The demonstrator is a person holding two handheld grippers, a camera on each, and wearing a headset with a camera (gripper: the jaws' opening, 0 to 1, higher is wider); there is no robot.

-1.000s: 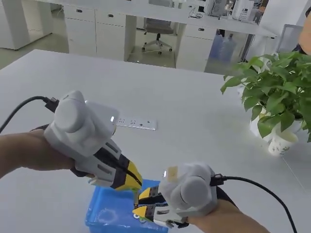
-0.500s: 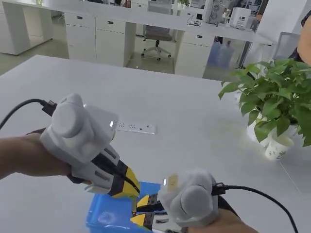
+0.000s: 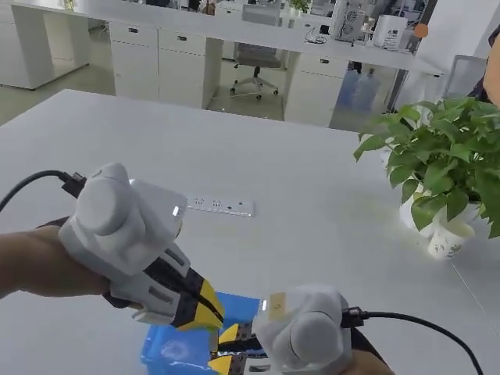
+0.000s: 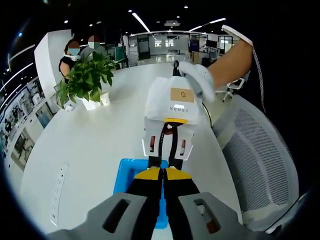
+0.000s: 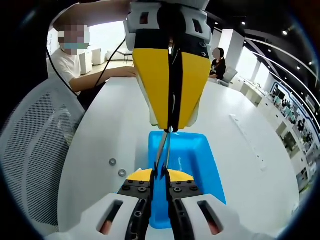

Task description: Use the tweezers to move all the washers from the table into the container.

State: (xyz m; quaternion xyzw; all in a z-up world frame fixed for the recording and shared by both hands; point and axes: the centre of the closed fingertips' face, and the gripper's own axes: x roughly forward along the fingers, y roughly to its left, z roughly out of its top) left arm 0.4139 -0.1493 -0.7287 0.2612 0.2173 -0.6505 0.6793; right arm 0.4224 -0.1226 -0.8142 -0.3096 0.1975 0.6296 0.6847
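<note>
Right gripper view — left claw [image 5: 170,126], right claw [image 5: 160,175] clamped on thin metal tweezers [image 5: 163,150] — blue container [image 5: 196,152] below.

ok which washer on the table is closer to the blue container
The washer nearer the right gripper view's bottom; the other washer sits farther from the container.

Left claw [image 3: 207,311] and right claw [image 3: 223,355] — both clamped, tips meeting.
</note>
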